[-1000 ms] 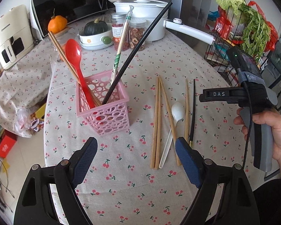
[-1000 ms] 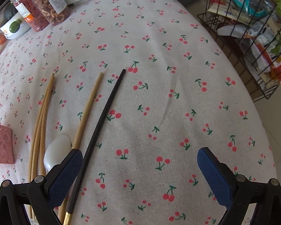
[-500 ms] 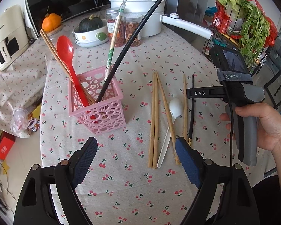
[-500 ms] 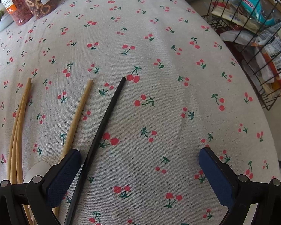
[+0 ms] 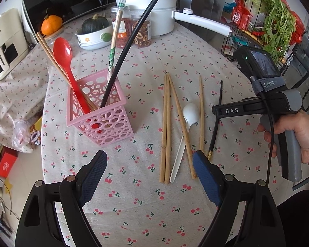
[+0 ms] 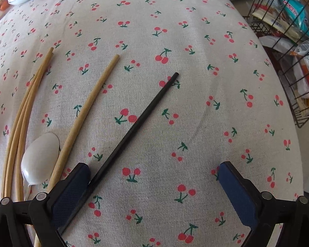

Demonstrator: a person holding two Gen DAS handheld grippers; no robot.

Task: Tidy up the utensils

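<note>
A pink perforated basket point(image 5: 96, 111) holds a red spoon point(image 5: 67, 65), wooden chopsticks, a wrapped pair and a black chopstick point(image 5: 131, 43). On the cherry-print cloth lie several wooden chopsticks point(image 5: 166, 127), a white spoon point(image 5: 188, 119) and a black chopstick point(image 5: 217, 121). My left gripper point(image 5: 150, 175) is open and empty, near the table's front. My right gripper point(image 6: 152, 193) is open, low over the black chopstick point(image 6: 138, 123), whose shaft runs beside the left finger point(image 6: 72, 191). The white spoon point(image 6: 40, 158) and wooden chopsticks point(image 6: 86, 111) lie left of it.
At the back stand a white pot point(image 5: 154, 10) with a long handle, jars point(image 5: 142, 33), a bowl with a squash point(image 5: 94, 30), an orange and a microwave. A wire rack point(image 6: 288, 41) with packets and greens stands off the table's right edge.
My right gripper has lowered and moved forward over the black chopstick, which now lies between its fingers by the left one. The left gripper has drawn back slightly.
</note>
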